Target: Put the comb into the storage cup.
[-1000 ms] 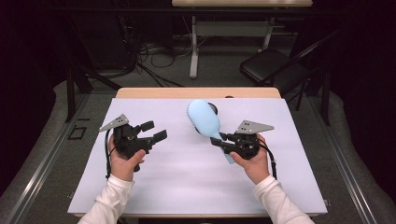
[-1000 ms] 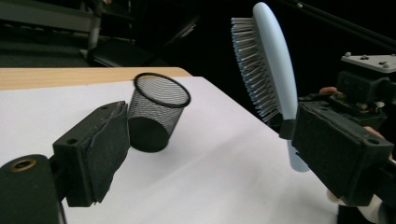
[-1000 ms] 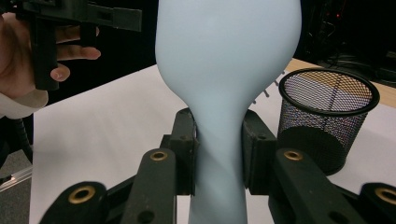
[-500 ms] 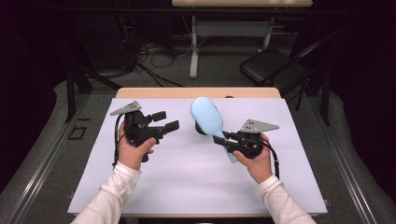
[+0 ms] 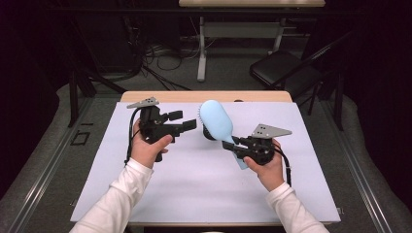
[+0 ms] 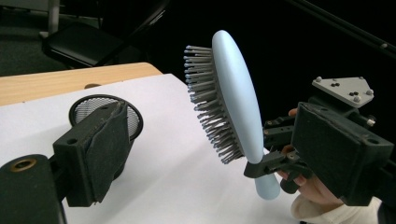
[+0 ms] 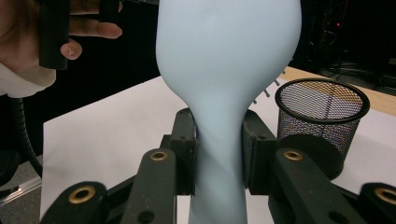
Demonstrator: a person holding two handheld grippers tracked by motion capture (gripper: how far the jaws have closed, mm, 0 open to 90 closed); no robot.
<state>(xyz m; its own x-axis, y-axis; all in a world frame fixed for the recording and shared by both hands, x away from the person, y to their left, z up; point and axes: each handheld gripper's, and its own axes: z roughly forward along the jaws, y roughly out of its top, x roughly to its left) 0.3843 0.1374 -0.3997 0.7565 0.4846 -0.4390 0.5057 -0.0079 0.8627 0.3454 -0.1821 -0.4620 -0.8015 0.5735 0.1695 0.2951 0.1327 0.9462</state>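
The right gripper (image 5: 236, 142) holds a pale blue brush (image 5: 217, 121) by the neck of its handle, its fingers (image 7: 254, 154) clamped on either side. The brush is raised off the counter (image 5: 194, 194), over its middle toward the far edge, head tilted up and away, bristles facing the left gripper (image 5: 187, 122). That gripper is lifted off the counter on the left side, its fingers (image 6: 95, 149) apart with nothing between them, pointing at the brush and close to the bristles. A black mesh cup (image 7: 320, 126) stands on the counter near the far edge, just behind the brush.
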